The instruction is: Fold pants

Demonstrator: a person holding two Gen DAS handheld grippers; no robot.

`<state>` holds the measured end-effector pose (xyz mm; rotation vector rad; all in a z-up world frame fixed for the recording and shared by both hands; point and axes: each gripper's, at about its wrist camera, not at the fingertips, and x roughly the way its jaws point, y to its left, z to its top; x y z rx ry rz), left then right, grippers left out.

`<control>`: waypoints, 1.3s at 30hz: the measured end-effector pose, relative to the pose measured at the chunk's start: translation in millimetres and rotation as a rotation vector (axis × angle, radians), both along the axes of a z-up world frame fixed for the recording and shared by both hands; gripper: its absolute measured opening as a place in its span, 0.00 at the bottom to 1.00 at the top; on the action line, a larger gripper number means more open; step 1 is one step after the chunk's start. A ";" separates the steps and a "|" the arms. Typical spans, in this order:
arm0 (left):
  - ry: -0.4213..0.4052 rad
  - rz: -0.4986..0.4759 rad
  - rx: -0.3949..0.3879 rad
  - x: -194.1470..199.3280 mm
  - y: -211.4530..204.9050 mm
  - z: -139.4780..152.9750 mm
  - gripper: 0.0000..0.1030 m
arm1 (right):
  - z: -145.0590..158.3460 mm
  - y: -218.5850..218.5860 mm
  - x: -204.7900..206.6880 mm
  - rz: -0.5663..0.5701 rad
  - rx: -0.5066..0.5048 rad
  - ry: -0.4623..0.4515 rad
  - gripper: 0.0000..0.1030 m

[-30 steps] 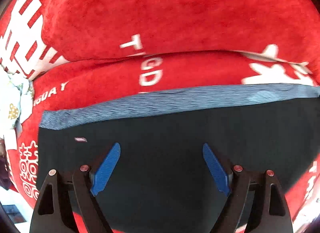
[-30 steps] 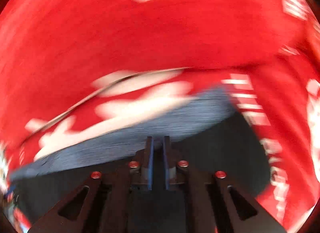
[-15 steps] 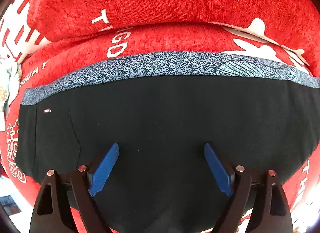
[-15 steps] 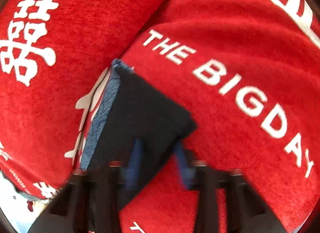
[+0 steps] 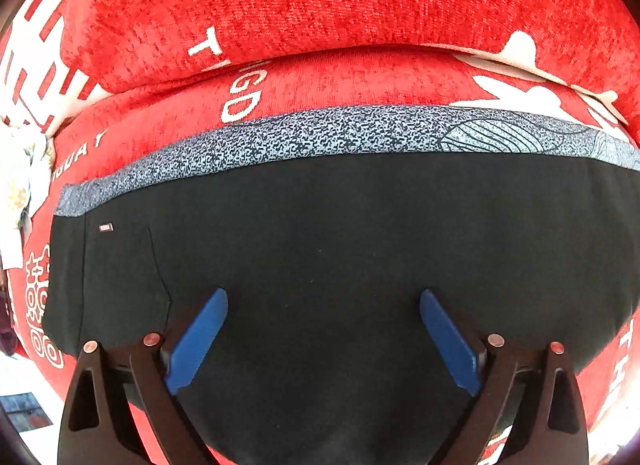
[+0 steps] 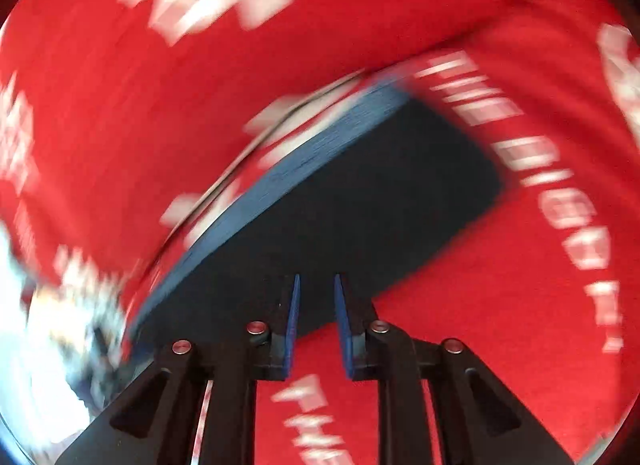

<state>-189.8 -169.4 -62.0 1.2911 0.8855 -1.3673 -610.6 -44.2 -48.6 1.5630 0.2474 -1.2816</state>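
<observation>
Red plush fabric [image 5: 320, 5] printed with white letters and characters fills both views, and the black pants [image 5: 340, 245] lie folded flat on top of it. Taking the pants as the landmark and going left to right in the left wrist view: off their left edge sits a pale, patterned bit of cloth [image 5: 16, 185], too small to tell what it is; on the pants' left part there is a small light label [image 5: 106, 228] and a curved pocket seam; along their far edge runs the speckled grey waistband [image 5: 320, 133], which ends at the right in a fine line pattern. The left gripper [image 5: 324, 301] hangs over the near middle of the pants, its jaws spread wide, having just opened further, with nothing clamped between them and only the dark cloth beneath. The right wrist view is blurred by motion. There the pants [image 6: 360, 205] show as a dark slab with a blue-grey edge on their left side, lying aslant on the red fabric [image 6: 480, 325], white lettering arcing past their right edge. The right gripper [image 6: 316, 281] is at the pants' near edge, its jaws narrow, having just opened a little; no cloth is pinched between the blue pads [image 6: 292, 329].
</observation>
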 end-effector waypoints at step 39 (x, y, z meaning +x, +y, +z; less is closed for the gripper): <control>0.008 -0.140 0.152 -92.1 83.6 50.5 0.95 | -16.0 40.7 94.1 0.079 0.204 -0.091 0.44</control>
